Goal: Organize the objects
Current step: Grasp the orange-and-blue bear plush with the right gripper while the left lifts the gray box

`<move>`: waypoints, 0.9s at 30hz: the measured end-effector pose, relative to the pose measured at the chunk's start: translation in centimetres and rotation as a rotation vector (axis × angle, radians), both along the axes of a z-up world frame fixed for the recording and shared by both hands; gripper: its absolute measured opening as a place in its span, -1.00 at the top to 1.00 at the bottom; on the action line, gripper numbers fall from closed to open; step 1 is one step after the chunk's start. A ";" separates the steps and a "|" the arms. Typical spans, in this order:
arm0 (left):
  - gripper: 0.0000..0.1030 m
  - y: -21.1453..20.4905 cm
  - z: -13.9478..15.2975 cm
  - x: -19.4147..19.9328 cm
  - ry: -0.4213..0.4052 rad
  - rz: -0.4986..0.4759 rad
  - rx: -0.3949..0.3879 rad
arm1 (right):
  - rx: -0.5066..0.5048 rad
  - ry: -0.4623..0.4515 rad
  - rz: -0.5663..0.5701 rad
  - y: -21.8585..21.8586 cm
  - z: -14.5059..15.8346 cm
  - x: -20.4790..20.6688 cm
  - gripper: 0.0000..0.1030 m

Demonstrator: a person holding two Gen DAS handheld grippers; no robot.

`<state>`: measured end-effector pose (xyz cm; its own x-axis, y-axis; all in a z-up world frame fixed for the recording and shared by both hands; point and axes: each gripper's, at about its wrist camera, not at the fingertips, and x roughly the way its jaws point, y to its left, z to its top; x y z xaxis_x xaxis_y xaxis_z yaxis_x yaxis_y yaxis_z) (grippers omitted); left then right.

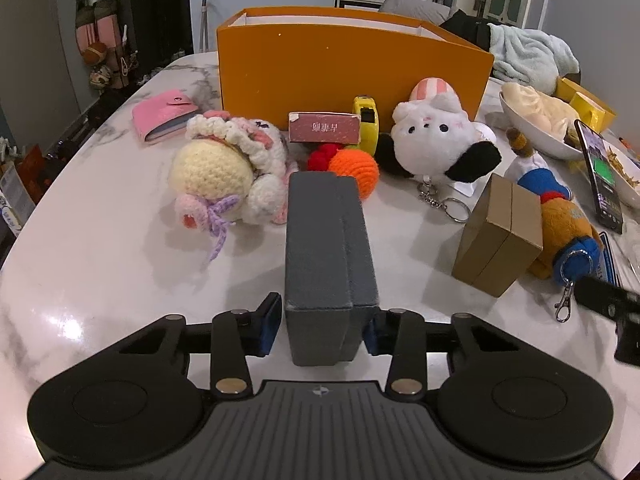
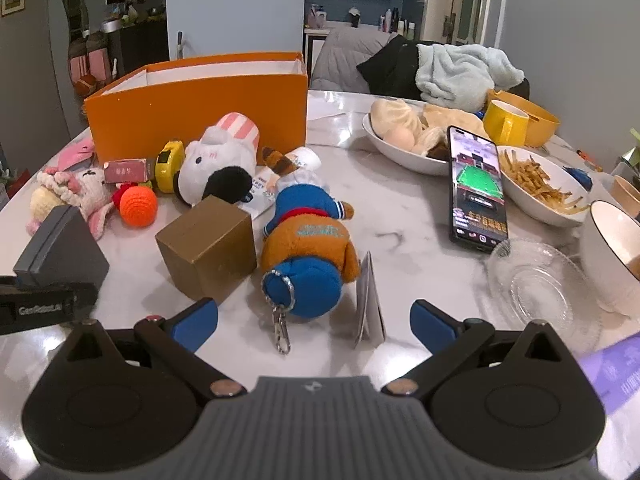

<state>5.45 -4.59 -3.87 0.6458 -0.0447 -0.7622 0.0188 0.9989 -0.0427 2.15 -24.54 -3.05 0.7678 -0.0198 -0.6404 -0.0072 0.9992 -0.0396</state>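
A: Left gripper [image 1: 324,330]?
B: Clamped on grey box [image 1: 326,256], low over marble table [image 1: 100,264], in front of orange bin [image 1: 352,68].
A: Right gripper [image 2: 314,322]?
B: Jaws wide apart, nothing held. Blue-orange plush [image 2: 310,248] just ahead, brown box [image 2: 210,246] beside it.

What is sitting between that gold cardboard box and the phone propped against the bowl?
A plush toy in blue and orange lies there beside the gold box, then bare marble up to the phone; the right wrist view shows it best.
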 end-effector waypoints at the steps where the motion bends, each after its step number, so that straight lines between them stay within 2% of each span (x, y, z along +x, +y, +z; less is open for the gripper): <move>1: 0.14 0.2 0.0 0.0 0.001 0.000 -0.006 | -0.006 -0.017 0.019 0.0 -0.1 0.2 -0.98; 5: 0.18 1.1 0.0 -0.4 0.006 0.022 -0.025 | -0.056 0.006 0.034 0.3 -0.3 2.2 -0.98; 10: 0.17 2.0 0.1 -0.3 0.009 0.034 -0.025 | -0.039 0.089 -0.006 -0.3 -1.4 5.5 -0.98; 20: 0.16 2.4 0.6 0.1 0.002 0.013 -0.044 | -0.059 0.119 0.016 0.7 -2.3 8.6 -0.94; 21: 0.18 2.5 0.6 0.2 0.006 0.008 -0.047 | -0.044 0.130 0.016 0.6 -2.4 8.8 -0.85; 22: 0.21 2.5 0.7 0.2 0.007 0.001 -0.052 | -0.026 0.141 0.017 0.4 -2.6 8.9 -0.57; 24: 0.21 2.7 0.7 0.1 0.009 -0.005 -0.059 | 0.015 0.153 0.012 0.1 -2.9 8.9 -0.33; 27: 0.22 3.4 0.8 -0.1 0.011 -0.002 -0.072 | 0.039 0.143 0.005 0.0 -3.0 8.6 -0.30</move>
<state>5.38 -1.17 -3.07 0.6372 -0.1015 -0.7640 0.0203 0.9932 -0.1150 10.73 -24.57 -6.02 0.6689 0.0106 -0.7433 -0.0150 0.9999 0.0007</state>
